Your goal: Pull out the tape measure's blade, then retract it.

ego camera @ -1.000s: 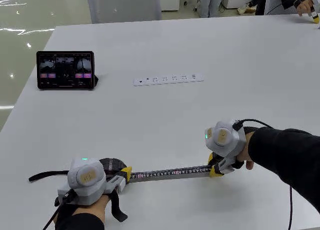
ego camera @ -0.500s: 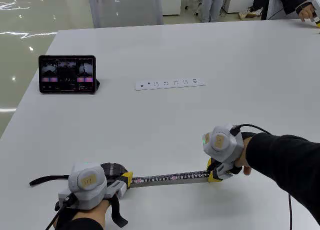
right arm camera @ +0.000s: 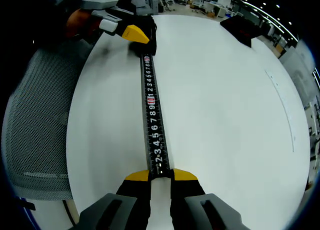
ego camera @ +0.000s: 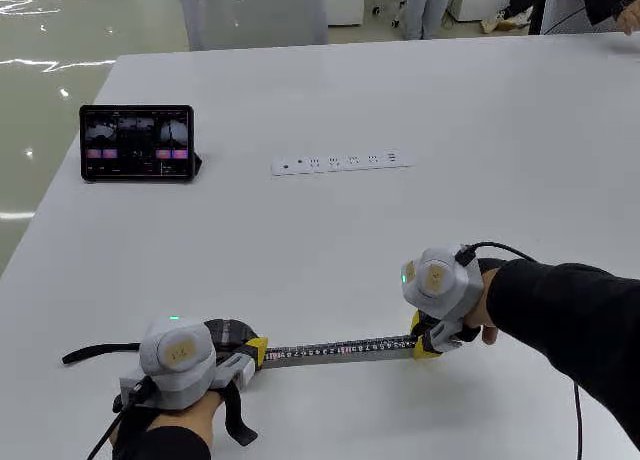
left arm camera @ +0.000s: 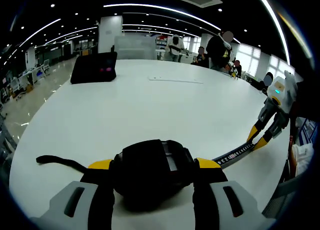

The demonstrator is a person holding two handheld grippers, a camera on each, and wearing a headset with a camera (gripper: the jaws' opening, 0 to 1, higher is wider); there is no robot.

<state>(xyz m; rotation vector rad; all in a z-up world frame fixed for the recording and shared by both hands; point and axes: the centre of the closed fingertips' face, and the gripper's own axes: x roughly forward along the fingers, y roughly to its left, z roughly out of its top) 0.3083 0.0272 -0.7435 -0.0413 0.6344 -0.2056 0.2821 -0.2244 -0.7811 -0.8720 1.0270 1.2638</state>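
Observation:
A black tape measure case (left arm camera: 152, 167) sits low on the white table, clamped between the yellow-tipped jaws of my left gripper (ego camera: 250, 352), its black wrist strap (ego camera: 88, 353) trailing left. The grey numbered blade (ego camera: 340, 351) runs out flat to the right across the table. My right gripper (ego camera: 427, 342) is shut on the blade's end. In the right gripper view the blade (right arm camera: 153, 125) stretches from between the jaws (right arm camera: 160, 176) up to the case (right arm camera: 146, 40). In the left gripper view the blade (left arm camera: 235, 154) leads to the right gripper (left arm camera: 265, 132).
A dark tablet (ego camera: 137, 142) stands propped at the table's left. A white power strip (ego camera: 340, 163) lies across the middle. The table's left edge drops to a shiny floor. People stand beyond the far edge.
The right gripper has drifted slightly left toward the case, and the exposed blade looks a little shorter. The left gripper and case stay put.

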